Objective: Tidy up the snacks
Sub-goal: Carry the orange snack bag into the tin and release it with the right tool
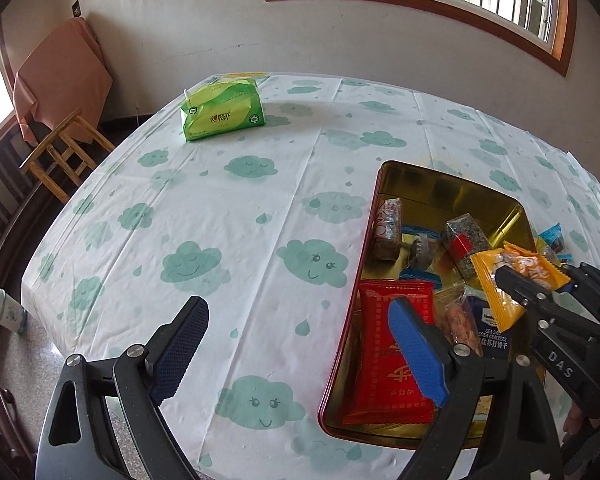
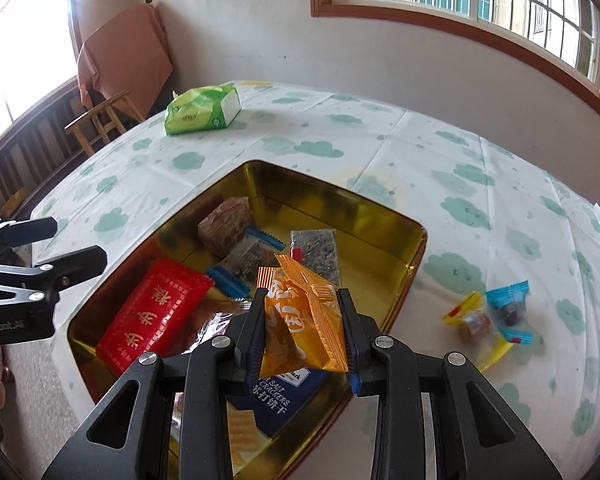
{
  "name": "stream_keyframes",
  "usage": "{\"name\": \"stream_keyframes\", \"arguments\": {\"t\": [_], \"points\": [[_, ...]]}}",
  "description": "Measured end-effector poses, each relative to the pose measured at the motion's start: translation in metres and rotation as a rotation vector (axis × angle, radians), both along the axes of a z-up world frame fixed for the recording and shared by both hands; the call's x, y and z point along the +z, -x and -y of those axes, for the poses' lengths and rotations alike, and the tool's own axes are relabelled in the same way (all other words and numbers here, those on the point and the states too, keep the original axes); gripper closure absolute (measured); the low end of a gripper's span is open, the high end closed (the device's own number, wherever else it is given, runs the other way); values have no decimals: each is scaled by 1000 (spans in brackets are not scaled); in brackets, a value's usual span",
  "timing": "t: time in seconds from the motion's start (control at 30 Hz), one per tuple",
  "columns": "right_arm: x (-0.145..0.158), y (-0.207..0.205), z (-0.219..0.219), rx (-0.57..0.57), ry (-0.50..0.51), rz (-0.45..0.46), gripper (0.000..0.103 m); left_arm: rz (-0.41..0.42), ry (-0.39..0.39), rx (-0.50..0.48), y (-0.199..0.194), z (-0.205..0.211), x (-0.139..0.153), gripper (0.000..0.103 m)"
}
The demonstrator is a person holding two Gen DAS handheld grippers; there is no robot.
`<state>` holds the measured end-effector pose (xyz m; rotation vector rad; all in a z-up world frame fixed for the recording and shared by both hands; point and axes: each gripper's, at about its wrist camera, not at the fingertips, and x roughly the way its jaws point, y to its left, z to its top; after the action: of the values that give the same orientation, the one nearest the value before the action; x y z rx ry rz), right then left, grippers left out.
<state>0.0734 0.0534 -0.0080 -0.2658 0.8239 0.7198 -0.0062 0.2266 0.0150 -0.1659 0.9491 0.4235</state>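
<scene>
The right tongs (image 2: 302, 328) are clamped on an orange snack packet (image 2: 300, 316), crinkled foil with ribbed end seals, and hold it above the open tin (image 2: 380, 216). In the left wrist view the same right tongs (image 1: 518, 286) reach in from the right edge, the orange snack packet (image 1: 512, 280) pinched between black fingers. The left tongs (image 1: 296, 344) stand wide apart and hold nothing, one finger over the tablecloth, the other over the tin's near left corner.

The tin (image 1: 452, 184) is rectangular with rounded corners, a shiny gold inside and a dark red outer wall. It rests on the desk (image 1: 240, 208), which is covered by a creased white cloth printed with green clouds. Inside lie a glossy red packet (image 2: 152, 316), a dark blue cracker packet (image 2: 276, 400), a speckled bar (image 2: 316, 252) and a brown wrapped block (image 2: 224, 224). Two small sweets, one in a yellow wrapper (image 2: 474, 322) and one in a blue wrapper (image 2: 508, 300), lie on the cloth just right of the tin. A green soft tissue pack (image 1: 222, 112) sits well apart at the far side.
</scene>
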Motion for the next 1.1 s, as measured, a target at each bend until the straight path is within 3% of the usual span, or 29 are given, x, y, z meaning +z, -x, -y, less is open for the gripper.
{"name": "stream_keyframes", "arguments": {"t": [0.5,0.73,0.93,1.1], "points": [[-15,-9,-7,-1,-1,-51,67,-7,6,-14,-2,3,-3,13],[-10,-7,-2,-10,-26,-40,56,-4,9,-16,-2,6,-2,13],[11,-8,18,-34,-86,-15,54,1,4,-23,-2,12,2,14],[20,-21,52,-104,-75,34,54,3,1,-39,-4,19,5,13]]}}
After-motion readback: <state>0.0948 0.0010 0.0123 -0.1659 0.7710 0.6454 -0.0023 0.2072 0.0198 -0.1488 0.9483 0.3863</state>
